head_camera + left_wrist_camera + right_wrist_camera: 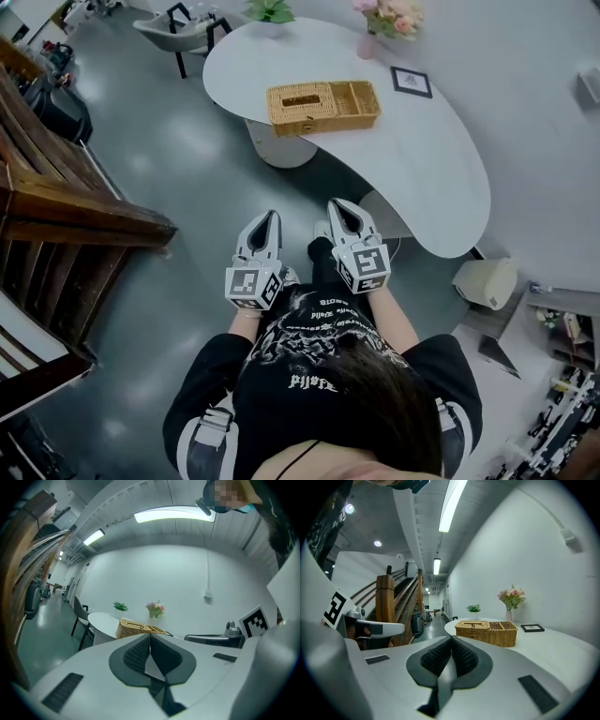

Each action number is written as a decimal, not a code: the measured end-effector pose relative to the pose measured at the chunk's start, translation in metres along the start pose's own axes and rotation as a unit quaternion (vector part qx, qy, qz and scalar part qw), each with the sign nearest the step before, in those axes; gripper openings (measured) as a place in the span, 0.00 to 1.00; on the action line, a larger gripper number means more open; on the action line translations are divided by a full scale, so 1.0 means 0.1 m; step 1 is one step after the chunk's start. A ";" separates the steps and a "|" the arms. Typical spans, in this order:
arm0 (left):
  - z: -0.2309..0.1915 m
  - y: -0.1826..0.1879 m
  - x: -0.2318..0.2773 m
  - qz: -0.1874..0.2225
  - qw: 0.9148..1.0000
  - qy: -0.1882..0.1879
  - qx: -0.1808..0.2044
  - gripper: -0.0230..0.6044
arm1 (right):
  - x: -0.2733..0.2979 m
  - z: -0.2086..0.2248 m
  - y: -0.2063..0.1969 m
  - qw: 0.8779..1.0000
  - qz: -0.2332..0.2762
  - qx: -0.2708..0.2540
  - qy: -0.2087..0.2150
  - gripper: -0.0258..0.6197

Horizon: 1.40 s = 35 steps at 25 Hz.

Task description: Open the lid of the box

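Note:
A woven wicker box [323, 104] lies on the white curved table [441, 178], its left half under a lid and its right half an open compartment. The same wicker box [137, 628] shows far ahead in the left gripper view, and the box [486, 632] also appears on the table in the right gripper view. Both grippers hang side by side over the floor, well short of the table. My left gripper [267, 219] is shut with nothing in it. My right gripper [342, 208] is shut and empty too.
A wooden staircase [56, 216] rises at the left. On the table stand a flower vase [373, 36], a green plant [270, 11] and a small picture frame [412, 82]. A chair [178, 33] sits beyond the table; a white bin [485, 282] is at the right.

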<state>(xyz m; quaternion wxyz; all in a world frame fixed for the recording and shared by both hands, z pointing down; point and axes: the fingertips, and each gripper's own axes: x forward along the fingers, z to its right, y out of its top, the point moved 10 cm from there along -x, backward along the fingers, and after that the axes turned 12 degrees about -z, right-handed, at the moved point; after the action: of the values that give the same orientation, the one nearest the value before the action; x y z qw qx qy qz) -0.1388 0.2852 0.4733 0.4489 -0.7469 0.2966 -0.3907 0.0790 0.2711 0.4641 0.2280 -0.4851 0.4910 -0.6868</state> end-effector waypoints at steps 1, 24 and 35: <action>-0.01 0.00 0.04 0.000 1.000 0.004 -0.002 0.07 | 0.05 0.05 0.02 1.000 0.000 0.000 0.004 0.08; -0.21 0.55 1.47 0.006 0.994 0.111 -0.021 0.07 | 1.40 1.28 0.87 0.990 -0.017 -0.083 0.109 0.08; -0.10 0.64 1.92 0.014 0.987 0.159 -0.032 0.07 | 1.75 1.69 1.00 0.977 -0.047 -0.103 0.179 0.08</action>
<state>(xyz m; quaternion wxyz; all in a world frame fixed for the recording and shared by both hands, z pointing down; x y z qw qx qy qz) -0.0539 0.1017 0.4796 0.3775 -0.6853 0.3865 -0.4884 0.1387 0.0146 0.4602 0.0527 -0.3973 0.5687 -0.7183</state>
